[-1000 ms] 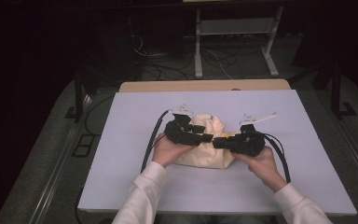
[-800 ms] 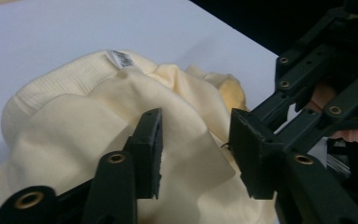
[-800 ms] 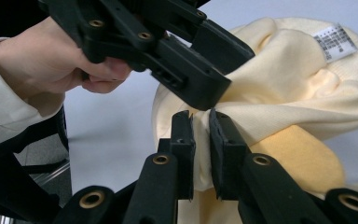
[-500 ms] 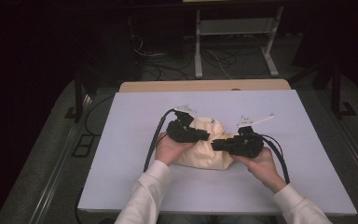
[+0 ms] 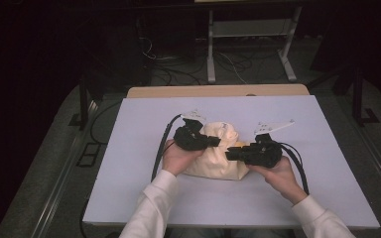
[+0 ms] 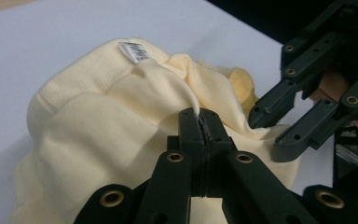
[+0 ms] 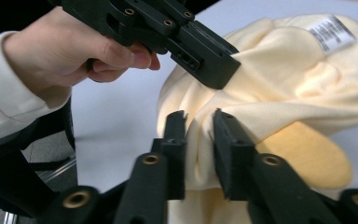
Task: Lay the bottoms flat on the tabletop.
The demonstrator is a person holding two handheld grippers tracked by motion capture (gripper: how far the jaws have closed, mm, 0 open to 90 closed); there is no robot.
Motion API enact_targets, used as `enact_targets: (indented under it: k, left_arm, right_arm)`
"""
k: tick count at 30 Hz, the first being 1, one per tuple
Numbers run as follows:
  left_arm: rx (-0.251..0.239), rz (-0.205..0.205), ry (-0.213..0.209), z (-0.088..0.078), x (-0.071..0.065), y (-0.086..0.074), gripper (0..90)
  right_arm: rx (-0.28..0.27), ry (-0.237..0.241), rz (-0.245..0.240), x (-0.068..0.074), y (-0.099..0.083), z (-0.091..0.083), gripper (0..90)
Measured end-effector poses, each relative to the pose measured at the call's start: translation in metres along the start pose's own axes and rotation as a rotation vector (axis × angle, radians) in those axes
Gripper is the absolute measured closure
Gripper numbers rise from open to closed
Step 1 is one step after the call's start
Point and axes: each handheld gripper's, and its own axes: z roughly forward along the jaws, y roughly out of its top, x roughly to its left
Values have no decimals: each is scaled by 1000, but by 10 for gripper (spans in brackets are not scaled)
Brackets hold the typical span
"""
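A cream knitted garment (image 5: 217, 161) lies bunched at the middle of the white table (image 5: 129, 129). Its white label (image 6: 134, 51) sits on top, and a deeper yellow patch (image 7: 307, 156) shows at one side. My left gripper (image 6: 199, 122) is shut on a raised fold of the garment (image 6: 98, 121). In the high view the left gripper (image 5: 217, 143) is at the bunch's left top. My right gripper (image 7: 199, 123) is open, its jaws apart on either side of a fold of the garment (image 7: 279, 70). It comes in from the right (image 5: 228, 153), a short way from the left gripper (image 7: 214, 67).
Black cables (image 5: 161, 144) trail from both grippers across the table. A wooden board edge (image 5: 218, 90) runs along the table's far side. Beyond it, on the dark floor, are metal stand legs (image 5: 211, 59) and loose wires.
The two grippers have drawn slightly apart over the garment. The left one has raised its pinched fold a little, and the right hand has barely moved.
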Motion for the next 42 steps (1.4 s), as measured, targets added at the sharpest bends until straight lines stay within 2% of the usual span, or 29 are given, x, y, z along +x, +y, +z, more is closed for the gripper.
enact_targets:
  k: [3, 4, 7, 10, 11, 12, 13, 15, 16, 18, 19, 20, 23, 26, 27, 33, 39, 42]
  left_arm:
    - [-16, 16, -2, -5, 0, 4, 884]
    - [-20, 27, 1, -9, -2, 8, 883]
    - [-27, 39, 3, -12, -3, 12, 884]
    - [-35, 51, 7, -16, -5, 17, 884]
    - [-42, 55, 7, -17, -5, 20, 884]
    - [-42, 55, 7, -17, -5, 20, 884]
    - [-50, 55, 12, -20, -5, 22, 884]
    - [-53, 60, 14, -21, -5, 24, 884]
    - [-63, 65, 18, -23, -5, 29, 884]
    - [-68, 74, 18, -25, -6, 32, 884]
    - [-79, 86, 19, -26, -7, 37, 884]
    - [-79, 86, 19, -26, -7, 37, 884]
    - [-96, 113, 20, -29, -11, 53, 884]
    - [-102, 125, 18, -30, -13, 59, 884]
    - [-115, 135, 17, -31, -16, 66, 884]
    - [-160, 164, -1, -35, -22, 88, 884]
    - [-177, 201, -17, -36, -33, 104, 884]
    - [-187, 231, -29, -37, -43, 116, 884]
  right_arm:
    - [-23, 4, 2, 1, 2, -5, 650]
    - [-60, 9, 9, -1, 6, -13, 578]
    - [-107, 5, 27, -6, 11, -25, 493]
    - [-122, -5, 45, -10, 13, -31, 442]
    - [-154, -23, 58, -15, 15, -40, 412]
    - [-154, -23, 58, -15, 15, -40, 412]
    - [-169, -32, 83, -21, 16, -47, 371]
    - [-170, -38, 91, -23, 16, -50, 354]
    - [-180, -65, 98, -28, 16, -56, 318]
    - [-181, -70, 102, -29, 16, -57, 302]
    - [-194, -94, 108, -33, 16, -62, 264]
    - [-194, -94, 108, -33, 16, -62, 264]
    - [-210, -142, 124, -38, 15, -69, 171]
    - [-213, -155, 128, -40, 15, -72, 159]
    - [-224, -169, 135, -43, 14, -77, 153]
    - [-253, -192, 149, -48, 13, -90, 152]
    - [-272, -213, 163, -51, 14, -100, 152]
    - [-289, -223, 164, -52, 15, -106, 153]
